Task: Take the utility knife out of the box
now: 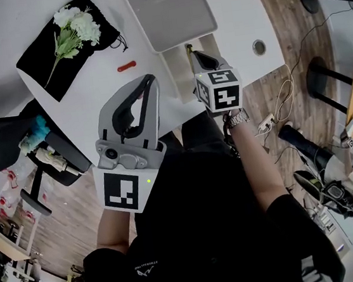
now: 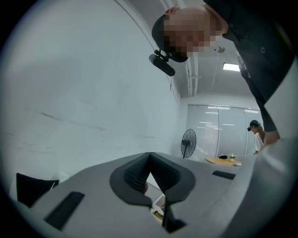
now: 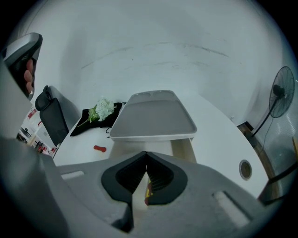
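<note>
Two tongs: left gripper [image 2: 150, 154] and right gripper [image 3: 146, 155] are both pinched shut, with nothing in them.
Knife: the utility knife [image 3: 148, 189] lies in the box [image 3: 182, 148], just past the right tips (only a yellow-red sliver shows).
Handling: probably light, stiff and slick. I'd pinch it mid-handle, away from the blade.
Hidden: blade end and box depth. The grey tray [image 3: 156, 116] covers the box's far part.

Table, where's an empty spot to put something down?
The white table is bare between the grey tray and the round hole, and between the red thing and the near edge. It is crowded around the black cloth with flowers.
</note>
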The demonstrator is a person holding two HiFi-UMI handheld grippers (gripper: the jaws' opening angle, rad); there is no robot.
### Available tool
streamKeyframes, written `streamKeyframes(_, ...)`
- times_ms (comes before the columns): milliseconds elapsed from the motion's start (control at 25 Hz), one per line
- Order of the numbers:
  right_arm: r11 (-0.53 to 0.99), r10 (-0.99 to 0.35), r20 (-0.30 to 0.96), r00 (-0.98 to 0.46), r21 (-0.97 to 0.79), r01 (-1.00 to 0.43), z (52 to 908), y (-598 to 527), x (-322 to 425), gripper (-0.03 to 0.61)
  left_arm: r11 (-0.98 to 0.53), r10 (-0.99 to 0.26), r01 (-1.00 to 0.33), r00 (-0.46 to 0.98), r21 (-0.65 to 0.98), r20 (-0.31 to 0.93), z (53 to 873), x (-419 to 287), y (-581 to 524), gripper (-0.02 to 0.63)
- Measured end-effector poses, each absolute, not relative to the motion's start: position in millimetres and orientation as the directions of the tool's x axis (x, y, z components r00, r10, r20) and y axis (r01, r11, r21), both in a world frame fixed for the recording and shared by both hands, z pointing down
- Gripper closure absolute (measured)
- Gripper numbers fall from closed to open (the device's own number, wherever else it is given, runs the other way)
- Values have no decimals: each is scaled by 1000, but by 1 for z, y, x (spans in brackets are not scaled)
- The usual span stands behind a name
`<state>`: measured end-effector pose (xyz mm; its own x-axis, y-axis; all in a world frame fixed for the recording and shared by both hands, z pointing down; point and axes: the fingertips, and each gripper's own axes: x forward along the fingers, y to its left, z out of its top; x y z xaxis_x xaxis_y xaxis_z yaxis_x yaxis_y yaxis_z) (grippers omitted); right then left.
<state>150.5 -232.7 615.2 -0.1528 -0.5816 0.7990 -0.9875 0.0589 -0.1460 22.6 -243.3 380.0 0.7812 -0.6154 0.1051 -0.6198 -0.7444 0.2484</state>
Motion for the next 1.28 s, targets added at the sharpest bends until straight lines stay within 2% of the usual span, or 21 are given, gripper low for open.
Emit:
streamKeyframes(480,21,-473,873,-120,-125,-992,650,-233,157,548,-717,-636,-645,760,263,129,389,21,-255,609)
streamKeyframes(1080,32,-382,917,-117,-113,-993,678,-234,156,462,-699,-651,-662,746,269,145,396,19,-266,609)
streamKeyframes(1280,33,-377,922,-91,-84,-996,680,-235,157,460,-689,-661,-673,736,270,148,396,16,-266,609)
